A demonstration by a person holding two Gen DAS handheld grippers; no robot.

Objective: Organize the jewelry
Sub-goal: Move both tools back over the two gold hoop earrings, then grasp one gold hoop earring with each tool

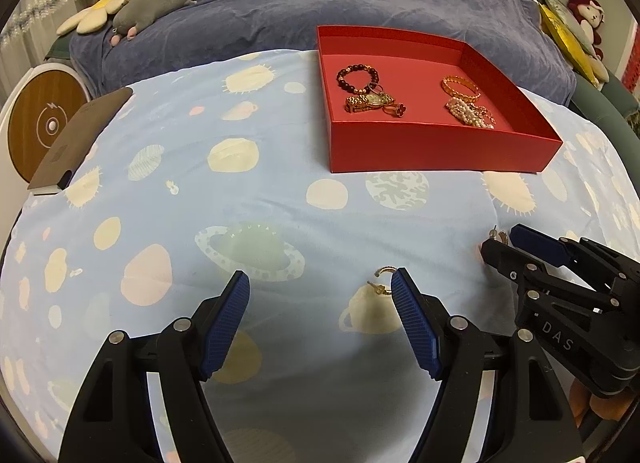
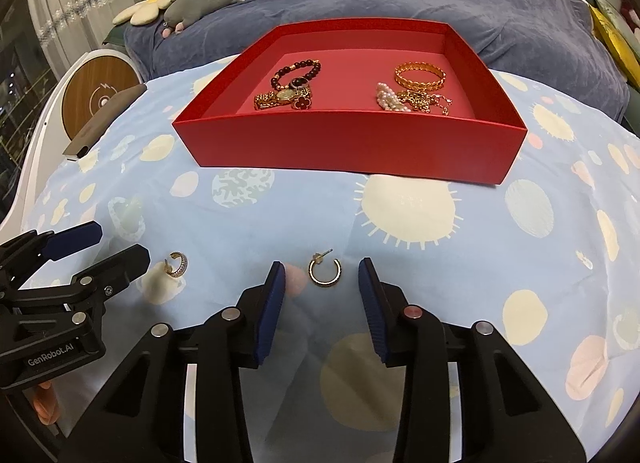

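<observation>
The right gripper (image 2: 322, 277) stands with its blue-padded jaws apart on either side of a gold hoop earring with a post (image 2: 325, 271), not touching it on the pale blue planet-print cloth (image 2: 280, 215). To its left, the left gripper (image 1: 320, 283) is wide open, its right pad just beside a second, stone-set gold hoop earring (image 1: 382, 283). Beyond both tools sits a shallow red cardboard box (image 2: 348, 143) holding a dark bead bracelet (image 2: 296, 70), a gold watch (image 2: 282, 97), a gold bangle (image 2: 420, 77) and a pearl strand (image 2: 390, 99).
</observation>
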